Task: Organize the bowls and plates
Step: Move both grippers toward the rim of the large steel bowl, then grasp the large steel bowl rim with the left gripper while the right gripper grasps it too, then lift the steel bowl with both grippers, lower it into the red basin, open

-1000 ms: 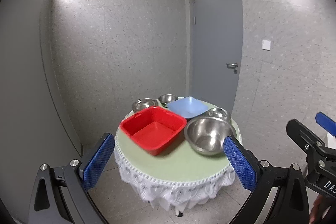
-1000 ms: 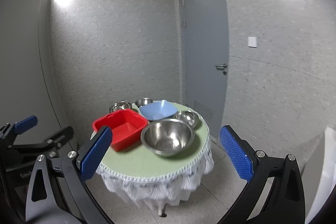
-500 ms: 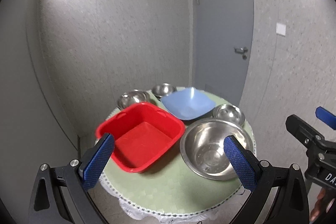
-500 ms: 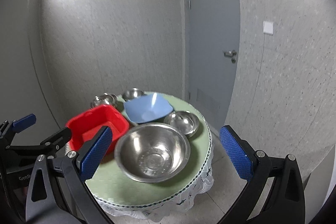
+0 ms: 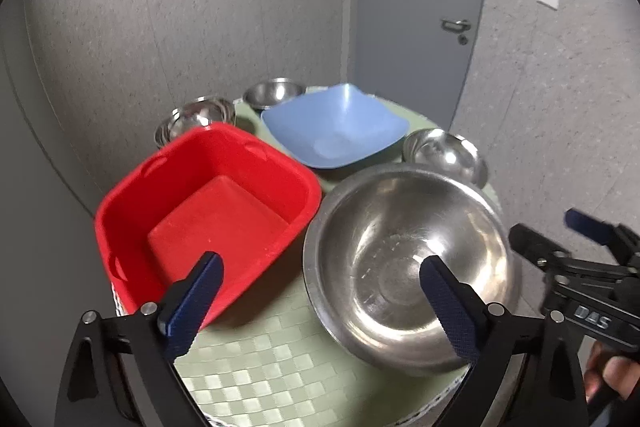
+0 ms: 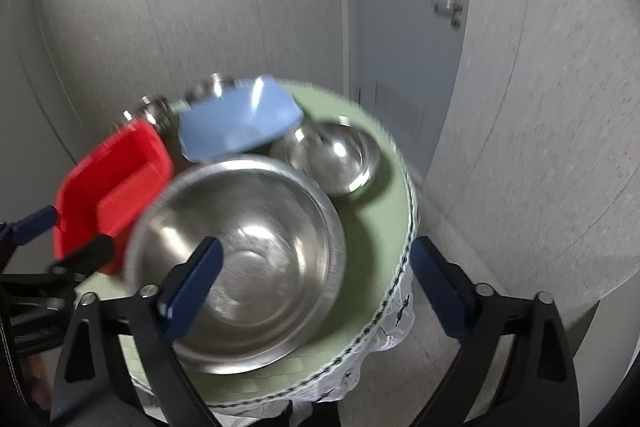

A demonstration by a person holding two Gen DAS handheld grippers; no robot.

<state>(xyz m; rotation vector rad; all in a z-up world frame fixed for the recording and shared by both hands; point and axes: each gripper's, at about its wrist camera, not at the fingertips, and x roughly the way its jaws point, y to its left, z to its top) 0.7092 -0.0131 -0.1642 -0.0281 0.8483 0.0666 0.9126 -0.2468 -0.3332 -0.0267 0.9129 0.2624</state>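
A small round table [image 5: 280, 363] with a green checked mat holds a red square tub [image 5: 208, 215], a blue square bowl [image 5: 336, 131], a large steel bowl [image 5: 404, 259] and three small steel bowls [image 5: 444, 155] [image 5: 196, 115] [image 5: 274, 91]. My left gripper [image 5: 320, 291] is open and empty above the near edge, between tub and large bowl. My right gripper [image 6: 316, 275] is open and empty over the large steel bowl [image 6: 240, 239]; it also shows in the left wrist view [image 5: 560, 239]. The right wrist view is blurred.
The table [image 6: 384, 227] stands in a room corner, with grey walls behind and a grey door [image 5: 416, 7] at the back right. A white lace skirt [image 6: 392, 323] hangs from the table edge. Floor lies to the right of the table.
Both grippers have moved forward and down toward the table; the bowls now fill the views. Both stay open and empty. Nothing on the table has moved.
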